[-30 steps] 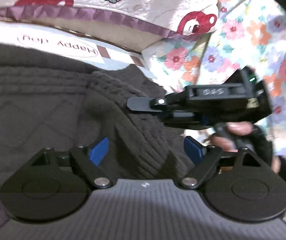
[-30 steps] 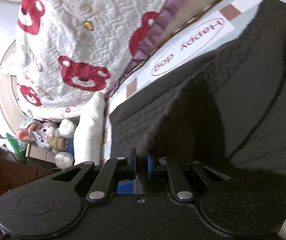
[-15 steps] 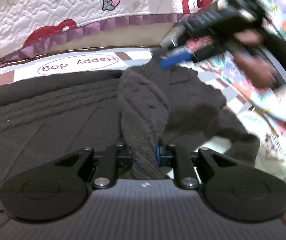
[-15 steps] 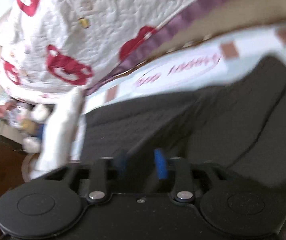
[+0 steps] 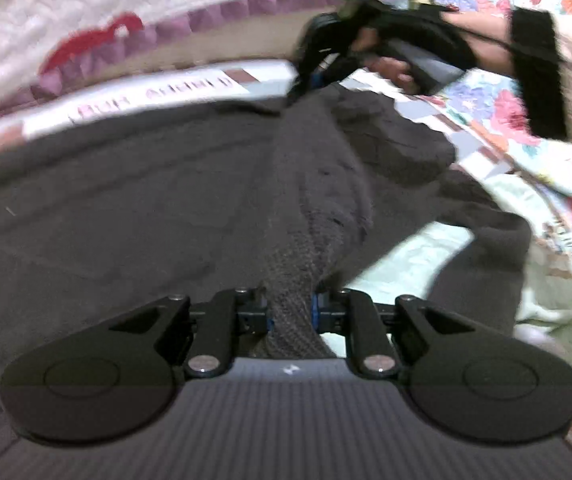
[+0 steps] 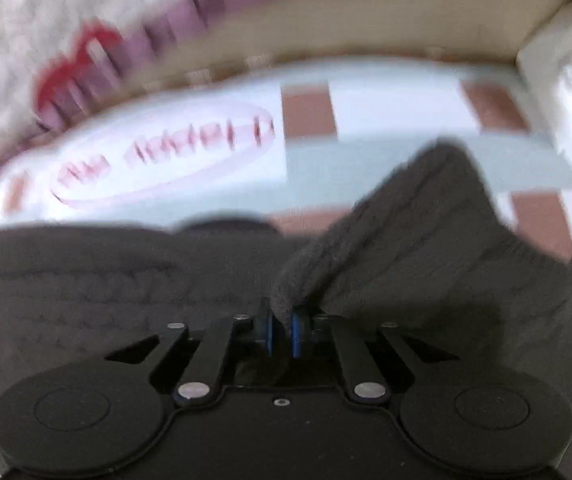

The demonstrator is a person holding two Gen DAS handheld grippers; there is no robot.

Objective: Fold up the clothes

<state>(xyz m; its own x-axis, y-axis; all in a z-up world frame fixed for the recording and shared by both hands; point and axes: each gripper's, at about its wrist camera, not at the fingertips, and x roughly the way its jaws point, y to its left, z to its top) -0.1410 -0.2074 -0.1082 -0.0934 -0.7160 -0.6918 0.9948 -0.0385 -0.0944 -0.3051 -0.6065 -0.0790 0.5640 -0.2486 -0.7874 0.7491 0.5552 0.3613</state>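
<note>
Currently my left gripper [image 5: 289, 314] clamps a bunched ridge of the dark grey knitted sweater [image 5: 126, 216]; my right gripper [image 6: 282, 334] pinches its far edge. The sweater lies spread on the white printed bedsheet [image 6: 366, 120].

sweater [image 5: 166, 216]: 1 | hand-held gripper [image 5: 290, 316]: 2 | quilt [image 5: 66, 20]: 1

Both wrist cameras sit low and close over the dark sweater [image 5: 134, 216] (shared ground), facing the quilt [image 6: 66, 20] at 12 o'clock, the left view catching the right gripper [image 5: 306, 80] at 1 o'clock.
</note>
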